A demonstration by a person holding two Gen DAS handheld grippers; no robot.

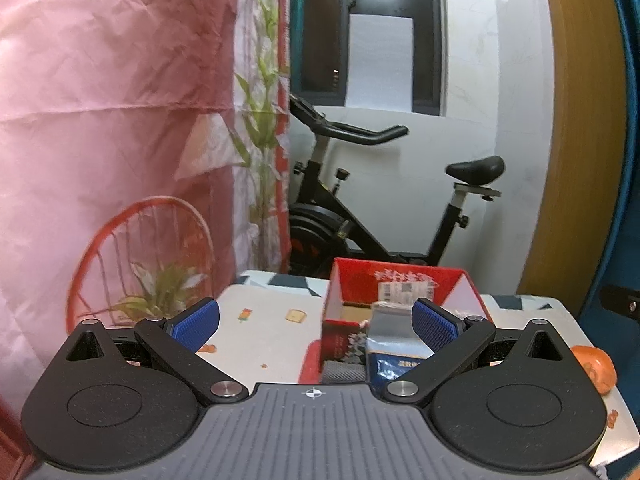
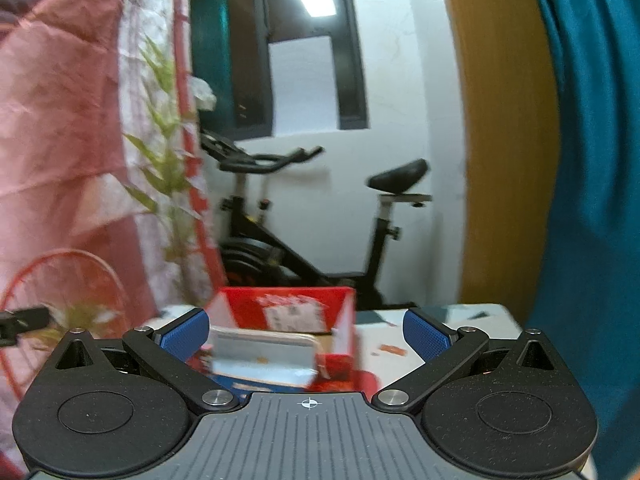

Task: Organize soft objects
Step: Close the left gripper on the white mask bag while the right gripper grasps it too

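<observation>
A red open cardboard box stands on the patterned table; it also shows in the right wrist view. A grey and blue soft packet leans at the box's near side, and appears blurred in the right wrist view. My left gripper is open and empty, above the table, with the packet close to its right finger. My right gripper is open and empty, held above the packet and box.
An orange soft object lies at the table's right edge. A pink printed curtain hangs at the left. A black exercise bike stands behind the table. A wooden panel and teal fabric are on the right.
</observation>
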